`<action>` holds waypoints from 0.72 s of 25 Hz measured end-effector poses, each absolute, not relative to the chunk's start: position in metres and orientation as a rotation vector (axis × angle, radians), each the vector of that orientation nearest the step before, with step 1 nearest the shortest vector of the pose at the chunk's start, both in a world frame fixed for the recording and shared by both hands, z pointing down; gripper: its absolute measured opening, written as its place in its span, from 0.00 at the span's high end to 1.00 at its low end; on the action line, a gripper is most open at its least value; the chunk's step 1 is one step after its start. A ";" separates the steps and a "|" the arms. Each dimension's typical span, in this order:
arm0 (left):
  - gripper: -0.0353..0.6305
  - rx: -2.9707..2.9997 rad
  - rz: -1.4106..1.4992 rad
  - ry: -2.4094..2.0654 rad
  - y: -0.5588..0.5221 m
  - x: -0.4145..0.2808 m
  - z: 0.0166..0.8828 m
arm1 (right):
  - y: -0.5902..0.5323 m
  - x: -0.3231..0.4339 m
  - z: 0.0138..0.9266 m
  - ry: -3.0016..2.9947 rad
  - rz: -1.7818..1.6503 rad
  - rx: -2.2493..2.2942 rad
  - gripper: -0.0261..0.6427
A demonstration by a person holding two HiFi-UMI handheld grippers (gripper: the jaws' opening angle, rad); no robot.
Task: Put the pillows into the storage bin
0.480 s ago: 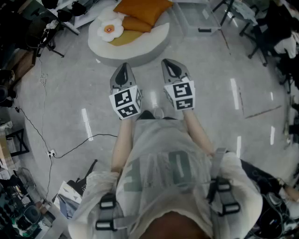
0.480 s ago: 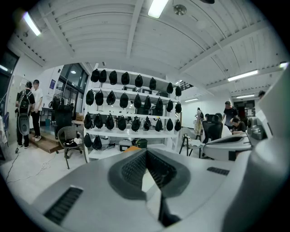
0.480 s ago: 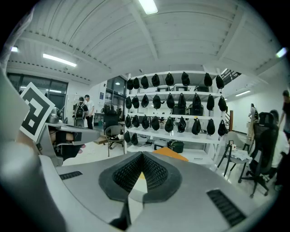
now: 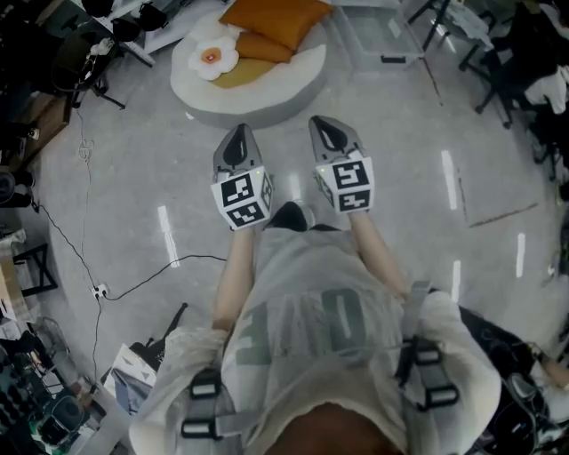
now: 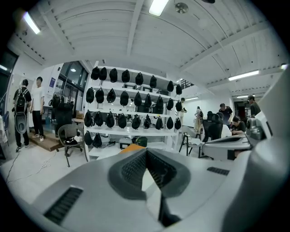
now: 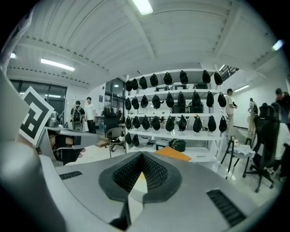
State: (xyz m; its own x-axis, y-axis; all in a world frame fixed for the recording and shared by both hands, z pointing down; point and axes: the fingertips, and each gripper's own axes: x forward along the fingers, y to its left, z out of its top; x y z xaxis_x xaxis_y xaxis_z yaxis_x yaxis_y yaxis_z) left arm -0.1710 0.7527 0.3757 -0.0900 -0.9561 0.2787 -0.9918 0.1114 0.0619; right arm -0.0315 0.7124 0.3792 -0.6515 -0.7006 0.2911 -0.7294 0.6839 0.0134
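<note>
- Ahead of both grippers, on the floor, lies a round white cushion (image 4: 267, 96) that bears the pillows, well apart from either set of jaws.
- The left gripper (image 4: 237, 133) is held out level with the right one; its jaws are pressed together with nothing between them, as the left gripper view (image 5: 146, 151) shows.
- The right gripper (image 4: 325, 123) sits just beside it, jaws likewise closed tight and empty in the right gripper view (image 6: 142, 157).
- Each gripper carries its marker cube close to the person's hand: the left marker cube (image 4: 242, 197) and the right marker cube (image 4: 345, 183).
- Straight beyond the gap between the two grippers, a large orange pillow (image 4: 277, 16) rests at the far side of the cushion, with a smaller orange pillow (image 4: 262, 46) nearer.
- Ahead of the left gripper and slightly to its left lies a white flower-shaped pillow (image 4: 212, 55) with an orange centre, partly over a yellow pillow (image 4: 236, 76).
- Ahead of the right gripper and off to its right stands the clear storage bin (image 4: 378, 34), just beside the cushion's edge.
- Over the closed jaw tips in the right gripper view an orange pillow (image 6: 173, 154) shows, and behind it white shelves (image 6: 181, 118) hung with black bags.
- Left of the left gripper a black cable (image 4: 133, 286) trails over the grey floor (image 4: 427, 213).
</note>
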 end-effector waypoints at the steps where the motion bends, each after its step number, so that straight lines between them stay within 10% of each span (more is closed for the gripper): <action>1: 0.94 1.920 0.203 -2.147 0.754 -0.174 0.375 | 0.711 -0.030 0.381 -2.626 0.157 1.147 0.95; 18: 0.94 1.750 0.100 -2.240 0.694 -0.297 0.384 | 0.627 -0.109 0.389 -2.624 0.146 1.118 0.95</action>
